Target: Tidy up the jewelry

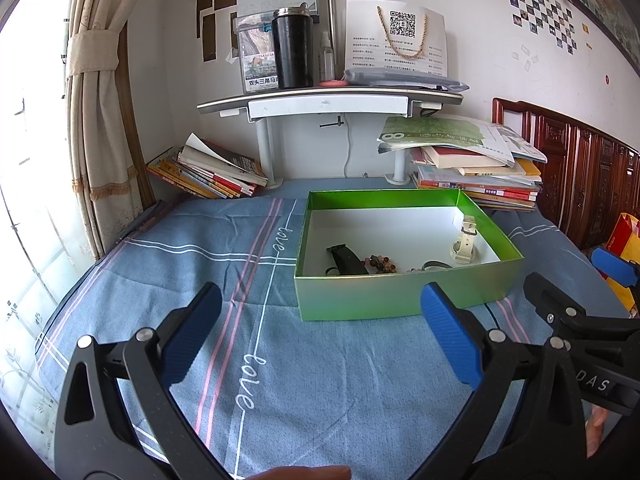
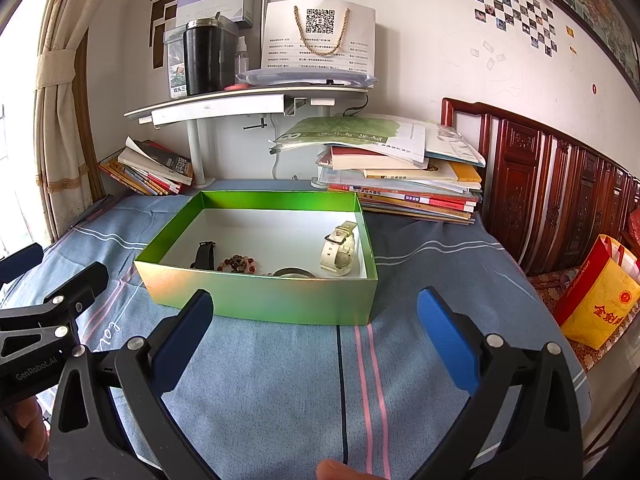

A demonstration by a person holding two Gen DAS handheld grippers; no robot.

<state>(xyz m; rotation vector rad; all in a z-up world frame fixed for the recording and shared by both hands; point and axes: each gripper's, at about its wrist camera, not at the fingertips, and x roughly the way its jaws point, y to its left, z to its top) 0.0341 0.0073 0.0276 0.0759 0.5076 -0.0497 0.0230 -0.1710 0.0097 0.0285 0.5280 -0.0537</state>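
Observation:
A green box with a white floor stands on the blue cloth. Inside lie a black watch, a brown bead bracelet, a dark ring-shaped bangle and a cream watch. My left gripper is open and empty, in front of the box's left part. My right gripper is open and empty, in front of the box's near wall; it also shows at the right edge of the left wrist view.
Book stacks lie behind the box at left and right. A raised shelf carries a black cup and a paper bag. A dark wooden headboard and a red-yellow bag are at right. A curtain hangs at left.

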